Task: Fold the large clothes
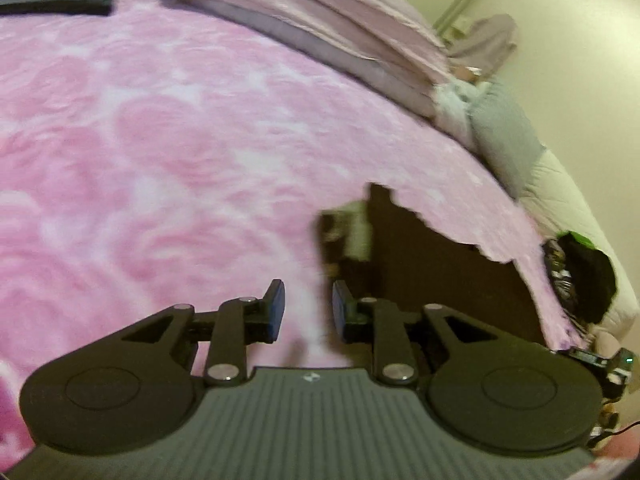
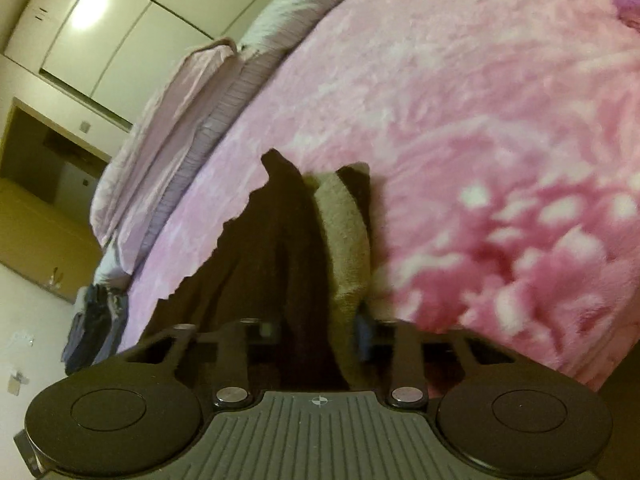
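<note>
Holding dark garment on the pink bed with right tool, clenched on it.
Garment runs straight ahead from right tool; left tool released, garment just ahead-right, so right is nearer.

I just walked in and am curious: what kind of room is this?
Most likely a bedroom: a fluffy pink patterned blanket covers a bed, lilac pillows sit at its head, and tall pale wardrobe doors stand behind.
</note>
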Demonstrator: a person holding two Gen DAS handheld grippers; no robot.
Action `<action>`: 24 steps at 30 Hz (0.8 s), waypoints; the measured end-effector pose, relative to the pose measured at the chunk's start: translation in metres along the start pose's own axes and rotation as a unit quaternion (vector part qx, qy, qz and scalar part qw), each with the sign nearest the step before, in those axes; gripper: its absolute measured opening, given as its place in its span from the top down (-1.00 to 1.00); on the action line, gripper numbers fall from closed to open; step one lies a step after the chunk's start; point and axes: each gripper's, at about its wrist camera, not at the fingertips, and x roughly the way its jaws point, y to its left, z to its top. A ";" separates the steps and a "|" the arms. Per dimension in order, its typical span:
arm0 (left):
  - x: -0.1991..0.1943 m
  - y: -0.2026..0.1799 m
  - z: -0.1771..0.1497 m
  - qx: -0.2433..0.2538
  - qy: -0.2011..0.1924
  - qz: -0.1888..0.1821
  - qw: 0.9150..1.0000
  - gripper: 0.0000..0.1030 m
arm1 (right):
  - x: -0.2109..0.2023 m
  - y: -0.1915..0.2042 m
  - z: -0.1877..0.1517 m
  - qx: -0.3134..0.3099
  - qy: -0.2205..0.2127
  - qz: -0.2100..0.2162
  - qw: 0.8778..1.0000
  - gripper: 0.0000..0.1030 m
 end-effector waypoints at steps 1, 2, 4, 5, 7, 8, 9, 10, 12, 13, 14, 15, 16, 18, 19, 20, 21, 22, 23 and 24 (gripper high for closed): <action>-0.002 0.008 0.000 -0.005 0.001 0.006 1.000 0.61 | 0.000 0.003 0.001 0.006 -0.001 -0.011 1.000 0.67; -0.006 0.015 0.000 -0.011 0.002 0.012 1.000 0.61 | 0.000 0.009 0.002 0.007 0.001 -0.029 1.000 0.70; -0.011 0.028 0.000 -0.019 0.006 0.030 0.999 0.61 | 0.001 0.033 0.003 -0.015 0.003 -0.088 0.996 0.72; -0.014 0.032 -0.001 -0.019 0.007 0.038 0.999 0.61 | 0.002 0.052 0.002 -0.039 0.003 -0.129 0.991 0.72; -0.018 0.040 -0.002 -0.018 0.011 0.047 0.999 0.61 | 0.008 0.102 -0.006 -0.121 -0.008 -0.216 0.969 0.73; -0.020 0.043 -0.002 -0.020 0.012 0.046 0.999 0.61 | 0.013 0.131 -0.015 -0.169 -0.020 -0.260 0.951 0.73; -0.022 0.046 -0.003 -0.023 0.013 0.043 0.999 0.61 | 0.022 0.167 -0.030 -0.233 -0.037 -0.294 0.926 0.73; -0.023 0.048 -0.004 -0.027 0.013 0.038 0.999 0.61 | 0.031 0.198 -0.046 -0.291 -0.049 -0.311 0.903 0.73; -0.023 0.051 -0.007 -0.033 0.015 0.027 0.999 0.61 | 0.050 0.247 -0.084 -0.383 -0.063 -0.326 0.862 0.72; -0.022 0.052 -0.009 -0.037 0.017 0.023 0.999 0.61 | 0.062 0.272 -0.109 -0.434 -0.073 -0.330 0.835 0.72; -0.022 0.052 -0.011 -0.040 0.019 0.018 0.999 0.61 | 0.073 0.288 -0.131 -0.472 -0.077 -0.329 0.814 0.72; -0.022 0.051 -0.013 -0.042 0.021 0.014 0.999 0.61 | 0.089 0.302 -0.158 -0.511 -0.073 -0.324 0.793 0.72; -0.022 0.049 -0.015 -0.044 0.022 0.009 0.999 0.61 | 0.103 0.307 -0.180 -0.537 -0.065 -0.321 0.778 0.71; -0.023 0.047 -0.019 -0.050 0.024 -0.001 0.998 0.61 | 0.134 0.305 -0.223 -0.580 -0.046 -0.324 0.746 0.69; -0.024 0.045 -0.021 -0.054 0.025 -0.006 0.998 0.61 | 0.150 0.299 -0.242 -0.598 -0.029 -0.326 0.731 0.63; -0.025 0.044 -0.022 -0.056 0.026 -0.009 0.998 0.61 | 0.163 0.291 -0.260 -0.610 -0.006 -0.332 0.720 0.49; -0.026 0.041 -0.024 -0.057 0.026 -0.011 0.998 0.61 | 0.168 0.288 -0.270 -0.617 -0.008 -0.337 0.711 0.49; -0.028 0.039 -0.025 -0.056 0.026 -0.014 0.998 0.61 | 0.166 0.287 -0.281 -0.627 -0.028 -0.341 0.700 0.42; -0.030 0.036 -0.026 -0.057 0.025 -0.016 0.998 0.61 | 0.161 0.288 -0.286 -0.630 -0.028 -0.334 0.700 0.36; -0.032 0.033 -0.027 -0.058 0.025 -0.018 0.998 0.61 | 0.153 0.290 -0.288 -0.631 -0.025 -0.322 0.705 0.35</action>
